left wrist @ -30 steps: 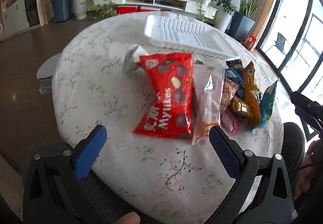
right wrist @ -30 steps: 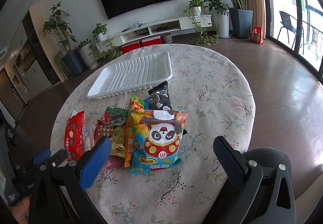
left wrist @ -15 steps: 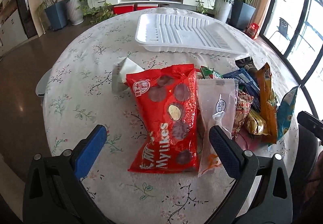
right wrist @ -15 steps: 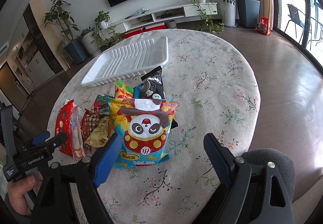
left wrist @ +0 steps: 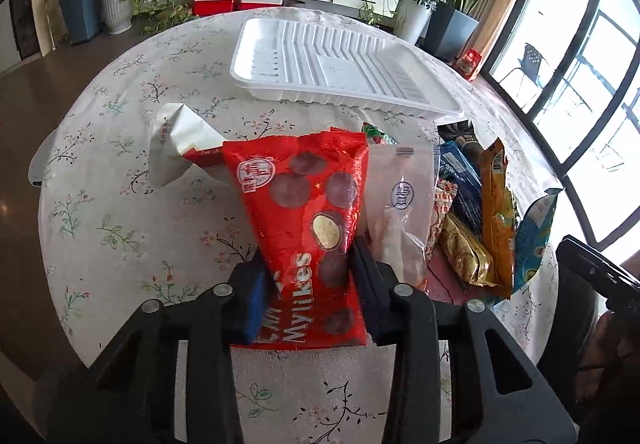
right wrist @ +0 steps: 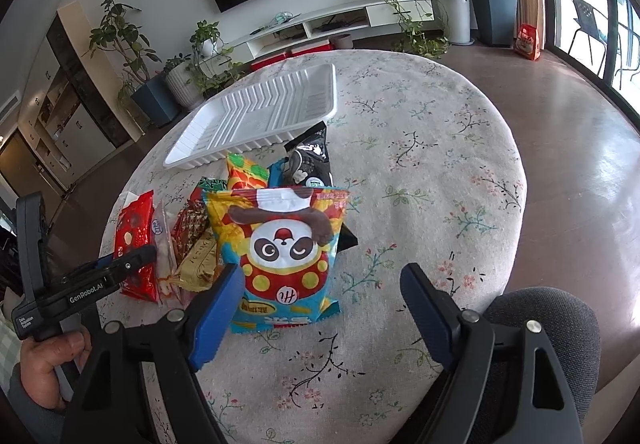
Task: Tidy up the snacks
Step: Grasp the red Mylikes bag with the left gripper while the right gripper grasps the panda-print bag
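The left gripper (left wrist: 308, 284) clamps the lower end of a red Mylikes chocolate bag (left wrist: 308, 212) lying on the floral tablecloth (left wrist: 120, 212). The right gripper (right wrist: 322, 308) hangs wide open, one finger touching a panda snack bag (right wrist: 284, 248). A white ribbed tray (left wrist: 332, 64) sits beyond the snacks.

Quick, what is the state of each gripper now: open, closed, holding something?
Left gripper: closed on the red Mylikes bag.
Right gripper: open, holding nothing, near the panda snack bag.
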Tool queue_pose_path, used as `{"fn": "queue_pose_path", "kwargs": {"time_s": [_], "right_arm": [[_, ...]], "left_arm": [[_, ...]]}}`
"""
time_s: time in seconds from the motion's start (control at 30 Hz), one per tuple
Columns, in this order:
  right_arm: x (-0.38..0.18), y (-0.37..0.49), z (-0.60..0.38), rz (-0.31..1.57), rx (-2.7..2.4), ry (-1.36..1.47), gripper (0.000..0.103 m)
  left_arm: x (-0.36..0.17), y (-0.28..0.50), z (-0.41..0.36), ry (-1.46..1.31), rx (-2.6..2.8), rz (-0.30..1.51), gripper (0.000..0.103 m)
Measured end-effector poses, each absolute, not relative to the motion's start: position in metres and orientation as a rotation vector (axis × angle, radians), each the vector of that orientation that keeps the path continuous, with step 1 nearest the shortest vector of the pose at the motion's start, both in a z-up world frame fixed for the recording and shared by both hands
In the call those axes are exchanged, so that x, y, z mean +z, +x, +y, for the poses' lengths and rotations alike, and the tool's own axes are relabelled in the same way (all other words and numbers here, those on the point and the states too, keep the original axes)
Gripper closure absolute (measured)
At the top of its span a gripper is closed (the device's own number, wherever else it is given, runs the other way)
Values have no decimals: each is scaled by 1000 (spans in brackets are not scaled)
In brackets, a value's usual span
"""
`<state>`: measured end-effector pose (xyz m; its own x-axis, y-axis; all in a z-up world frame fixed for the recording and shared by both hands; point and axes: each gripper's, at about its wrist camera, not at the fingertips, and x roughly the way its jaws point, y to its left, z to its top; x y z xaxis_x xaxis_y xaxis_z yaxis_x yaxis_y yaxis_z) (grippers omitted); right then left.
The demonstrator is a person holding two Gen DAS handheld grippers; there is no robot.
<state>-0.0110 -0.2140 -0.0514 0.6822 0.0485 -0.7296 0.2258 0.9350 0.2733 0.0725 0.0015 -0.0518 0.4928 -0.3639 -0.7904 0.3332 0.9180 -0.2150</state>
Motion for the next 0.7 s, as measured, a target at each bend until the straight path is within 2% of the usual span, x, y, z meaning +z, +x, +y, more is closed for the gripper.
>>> {"fn": "queue_pose_path", "kwargs": {"time_s": [0.27, 0.7], "right_arm": [[-50, -10, -208, 825, -96, 358, 21], [-45, -1, -190, 832, -91, 312, 27]], "left_arm": [[-54, 68, 16, -83, -463, 964, 79], [-49, 48, 53, -259, -556, 951, 80]]}}
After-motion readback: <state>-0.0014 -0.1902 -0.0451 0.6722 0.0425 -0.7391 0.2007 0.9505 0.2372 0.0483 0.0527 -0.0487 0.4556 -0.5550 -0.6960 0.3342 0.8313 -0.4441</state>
